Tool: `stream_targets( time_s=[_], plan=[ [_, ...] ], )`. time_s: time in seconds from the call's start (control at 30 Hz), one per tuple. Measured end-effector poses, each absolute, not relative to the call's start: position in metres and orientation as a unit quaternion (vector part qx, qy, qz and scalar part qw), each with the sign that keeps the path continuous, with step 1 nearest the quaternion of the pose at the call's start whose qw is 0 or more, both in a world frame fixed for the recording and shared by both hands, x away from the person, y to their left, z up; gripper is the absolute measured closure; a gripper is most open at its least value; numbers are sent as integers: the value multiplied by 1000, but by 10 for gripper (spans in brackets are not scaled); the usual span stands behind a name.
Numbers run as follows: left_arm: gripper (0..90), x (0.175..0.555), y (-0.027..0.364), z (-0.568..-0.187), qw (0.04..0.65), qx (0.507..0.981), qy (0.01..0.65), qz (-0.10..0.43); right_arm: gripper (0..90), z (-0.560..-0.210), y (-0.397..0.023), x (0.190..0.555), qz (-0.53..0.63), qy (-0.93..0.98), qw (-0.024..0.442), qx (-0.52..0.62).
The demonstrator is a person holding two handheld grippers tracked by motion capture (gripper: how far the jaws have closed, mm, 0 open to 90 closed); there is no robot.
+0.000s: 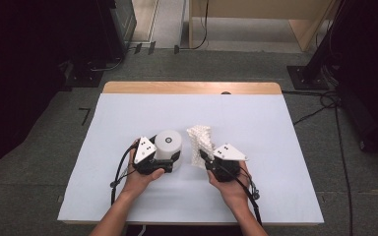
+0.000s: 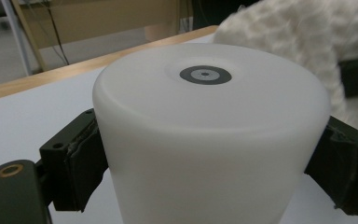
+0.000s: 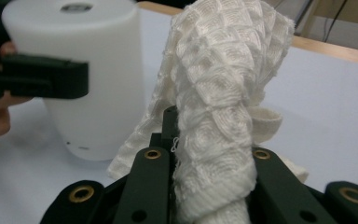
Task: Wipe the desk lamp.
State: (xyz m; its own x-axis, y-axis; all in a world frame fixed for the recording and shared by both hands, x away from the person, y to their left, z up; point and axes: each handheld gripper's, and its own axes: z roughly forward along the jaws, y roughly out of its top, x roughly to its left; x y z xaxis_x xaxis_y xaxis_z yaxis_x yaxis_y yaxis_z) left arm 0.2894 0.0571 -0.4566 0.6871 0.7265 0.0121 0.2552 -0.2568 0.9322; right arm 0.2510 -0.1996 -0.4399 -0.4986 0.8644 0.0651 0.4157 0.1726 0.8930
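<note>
Looking down from the high view: one white cylinder [image 1: 169, 146] stands upright near the middle of the tabletop [image 1: 275, 147], clamped at its side by the left gripper [image 1: 163, 158]. One white waffle-weave cloth [image 1: 200, 141] rises just beside it, pinched by the right gripper [image 1: 204, 156]. Count: one cylinder, one cloth, two grippers, two hands.

Left gripper view: jaws pressed on opposite sides of the cylinder [image 2: 209, 135], flat top with dark round mark facing up; cloth [image 2: 303, 32] just behind.

Right gripper view: jaws closed tight on the bunched cloth [image 3: 219, 107], which stands up between them; cylinder [image 3: 81, 74] close alongside, whether touching cannot be told.

Judgement: both items are secured; wiping appears about to start. Cloth is not yet on the cylinder's surface, so the wipe itself remains.
</note>
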Motion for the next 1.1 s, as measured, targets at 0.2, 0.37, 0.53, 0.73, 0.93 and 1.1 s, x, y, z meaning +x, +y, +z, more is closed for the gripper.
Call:
stream_targets(
  time_s=[0.2,0.37,0.53,0.73,0.93,1.1],
  plan=[
    [89,287,60,-461,513,762,319,232,780,-441,-217,252,475,709,237,465],
    [32,283,62,-465,496,760,344,239,779,-445,-222,254,472,707,233,473],
    [18,271,51,-467,477,742,392,262,778,-447,-223,255,469,706,236,476],
    [80,271,38,-466,449,731,429,281,777,-451,-220,256,464,710,232,477],
    [90,279,55,-464,485,740,407,225,777,-456,-211,256,458,719,224,472],
    [90,287,76,-457,564,724,377,126,777,-460,-198,253,455,732,215,458]
  ],
)
